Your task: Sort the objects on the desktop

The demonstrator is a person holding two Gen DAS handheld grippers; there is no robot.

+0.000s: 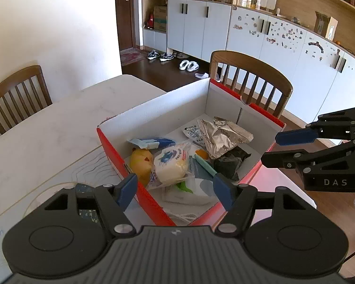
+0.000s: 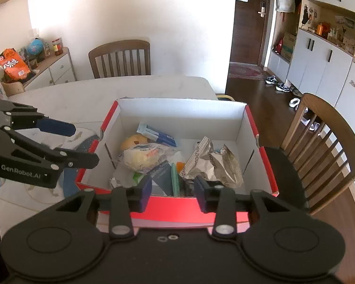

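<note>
You face a plain white wall across the top of the right wrist view, with a slatted wooden chair beneath it and a low white drawer unit at the left edge. A dark wooden door stands at upper right above dark wood flooring. White cabinets fill your left wrist view's upper right, another wooden chair below them in daylight.
</note>
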